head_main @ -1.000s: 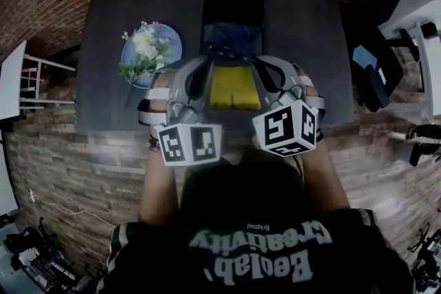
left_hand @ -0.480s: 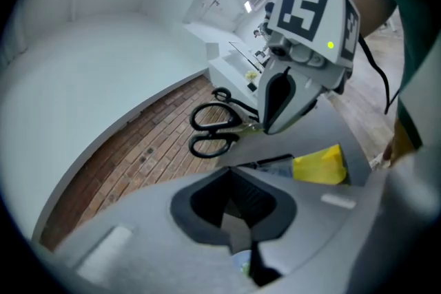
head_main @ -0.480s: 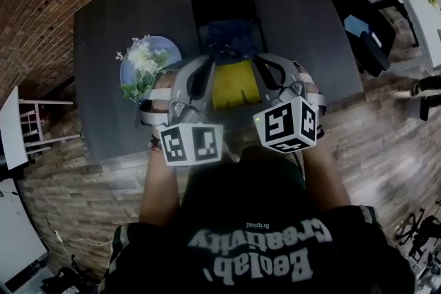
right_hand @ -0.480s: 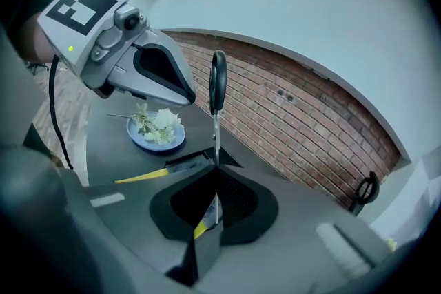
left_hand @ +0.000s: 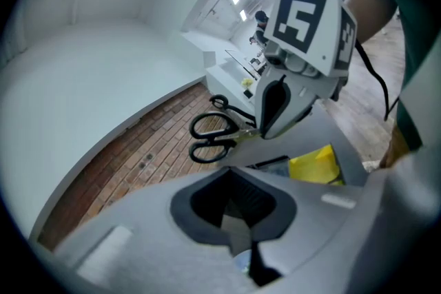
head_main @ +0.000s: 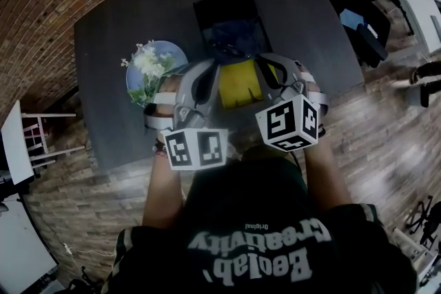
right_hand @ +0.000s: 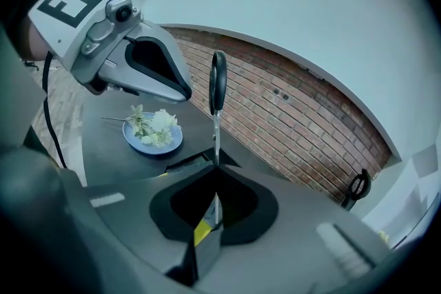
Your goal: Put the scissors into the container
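Black-handled scissors [left_hand: 213, 129] are pinched by the blades in my right gripper [right_hand: 210, 217], which is shut on them. From its own view they stand edge-on, handle loops up [right_hand: 218, 86]. My left gripper [left_hand: 241, 248] is beside it, jaws together with nothing between them. In the head view both grippers, left [head_main: 205, 72] and right [head_main: 267, 69], hover over the near half of the dark table [head_main: 110, 93]. The black container [head_main: 224, 5] stands just beyond them with dark blue cloth inside. A yellow pad [head_main: 242, 82] lies between the grippers.
A blue plate with white flowers [head_main: 155, 65] sits to the left of the grippers, also in the right gripper view [right_hand: 153, 129]. A brick wall runs behind the table. Dark chairs [head_main: 365, 38] and a white desk [head_main: 413, 3] stand off to the right.
The head view has swung, so the table now looks tilted. Both grippers keep their place over the yellow pad; the left one has drifted slightly right. The scissors stay held.
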Tool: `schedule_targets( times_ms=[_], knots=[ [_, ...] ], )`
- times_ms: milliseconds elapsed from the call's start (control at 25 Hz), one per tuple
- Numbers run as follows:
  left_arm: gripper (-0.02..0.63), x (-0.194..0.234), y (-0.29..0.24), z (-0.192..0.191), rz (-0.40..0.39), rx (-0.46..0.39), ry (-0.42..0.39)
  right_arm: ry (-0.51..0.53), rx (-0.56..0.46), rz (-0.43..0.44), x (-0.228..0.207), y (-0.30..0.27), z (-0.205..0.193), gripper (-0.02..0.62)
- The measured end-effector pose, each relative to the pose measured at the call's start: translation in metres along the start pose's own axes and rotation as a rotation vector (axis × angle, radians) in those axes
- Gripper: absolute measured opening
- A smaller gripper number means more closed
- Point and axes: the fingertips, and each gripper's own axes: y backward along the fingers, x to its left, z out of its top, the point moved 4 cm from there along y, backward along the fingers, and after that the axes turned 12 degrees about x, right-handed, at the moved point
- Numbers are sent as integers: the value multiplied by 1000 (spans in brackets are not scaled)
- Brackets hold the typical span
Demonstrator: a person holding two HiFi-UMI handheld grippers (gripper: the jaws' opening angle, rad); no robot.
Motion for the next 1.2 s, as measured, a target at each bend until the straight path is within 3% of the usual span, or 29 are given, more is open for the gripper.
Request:
schedule_targets(
  times_ms=[560, 1200],
  knots=[
    [2, -5, 3, 3, 6, 25, 31, 28, 11, 25, -2, 7, -7, 12],
    [2, -8, -9, 2, 22, 87, 89, 56, -18, 131, -7, -11, -5, 12]
  ],
)
